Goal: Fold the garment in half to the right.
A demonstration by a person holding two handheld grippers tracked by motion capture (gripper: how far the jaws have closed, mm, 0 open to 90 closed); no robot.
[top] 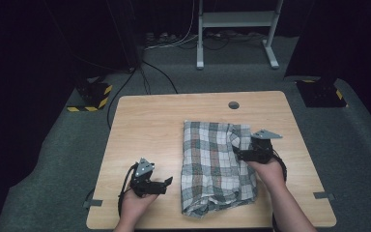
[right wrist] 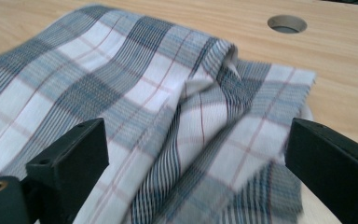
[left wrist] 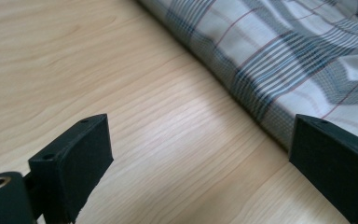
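Tabletop: light wood, carrying everything listed; bare along its left half.
Checked cloth: lying folded and rumpled on the right half, reaching from mid-depth almost to the near edge; its far right corner is bunching into loose folds.
Right gripper: sitting at the cloth's right edge, jaws standing wide over the rumpled corner, pads pressing nothing.
Left gripper: hovering near the near edge, just beside the cloth's left fold, jaws spread wide over bare wood, holding nothing.
Cable hole: lying near the far edge, beyond the cloth.
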